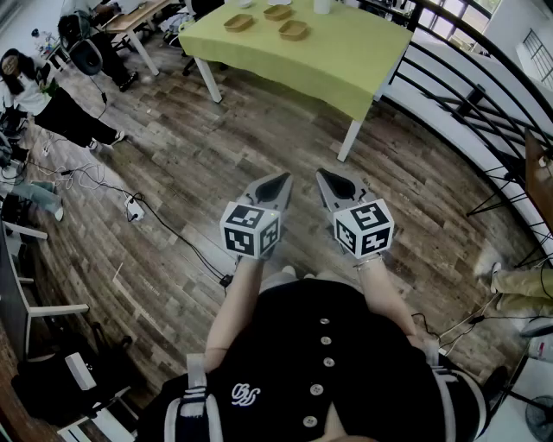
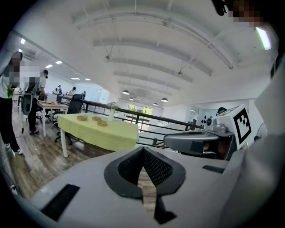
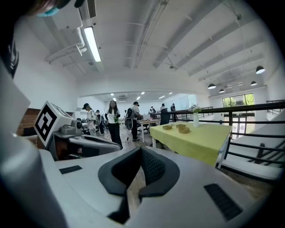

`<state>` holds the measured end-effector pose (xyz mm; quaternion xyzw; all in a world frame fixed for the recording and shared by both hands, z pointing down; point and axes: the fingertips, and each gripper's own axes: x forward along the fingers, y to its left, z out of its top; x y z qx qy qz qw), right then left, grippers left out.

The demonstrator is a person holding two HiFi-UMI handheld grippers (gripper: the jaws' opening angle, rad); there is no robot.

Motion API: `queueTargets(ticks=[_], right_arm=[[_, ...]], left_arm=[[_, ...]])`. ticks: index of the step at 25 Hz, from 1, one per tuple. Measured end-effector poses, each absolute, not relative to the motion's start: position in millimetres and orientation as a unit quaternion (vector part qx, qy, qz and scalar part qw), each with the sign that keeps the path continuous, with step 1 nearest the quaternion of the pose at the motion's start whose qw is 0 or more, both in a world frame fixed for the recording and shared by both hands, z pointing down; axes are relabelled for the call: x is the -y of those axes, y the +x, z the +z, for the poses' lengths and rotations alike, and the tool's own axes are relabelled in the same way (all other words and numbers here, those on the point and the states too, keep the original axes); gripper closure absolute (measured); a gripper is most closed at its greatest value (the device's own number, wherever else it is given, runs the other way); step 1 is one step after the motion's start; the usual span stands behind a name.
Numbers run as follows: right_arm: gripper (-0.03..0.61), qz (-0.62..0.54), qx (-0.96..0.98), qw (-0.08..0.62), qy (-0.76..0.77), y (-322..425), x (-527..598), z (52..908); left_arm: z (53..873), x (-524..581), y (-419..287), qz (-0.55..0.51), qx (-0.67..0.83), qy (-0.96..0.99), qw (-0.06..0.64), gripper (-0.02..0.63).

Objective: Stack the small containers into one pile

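Note:
Three small tan containers lie apart on a yellow-green table at the far side of the room. They also show small in the left gripper view and in the right gripper view. I stand some way back from the table on the wooden floor. My left gripper and right gripper are held side by side at waist height and point toward the table. Both are shut, and neither holds anything.
A black metal railing runs past the table's right side. A white vase stands on the table behind the containers. Cables and a power strip lie on the floor to my left. People and desks occupy the far left.

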<state>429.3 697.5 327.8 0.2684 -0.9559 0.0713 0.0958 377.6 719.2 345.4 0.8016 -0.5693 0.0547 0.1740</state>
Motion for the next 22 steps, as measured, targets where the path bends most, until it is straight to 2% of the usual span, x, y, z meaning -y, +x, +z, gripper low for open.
queueTargets(ticks=[15, 22], right_arm=[[0.569, 0.102, 0.956, 0.113, 0.251, 412.2, -707.0, 350.1], [0.568, 0.117, 0.961, 0.066, 0.242, 399.0, -714.5, 342.8]], left_arm=[[359.2, -719.1, 370.7, 0.075, 0.564, 0.800, 0.193, 0.604], [349.1, -725.1, 361.3, 0.048, 0.552, 0.815, 0.170, 0.603]])
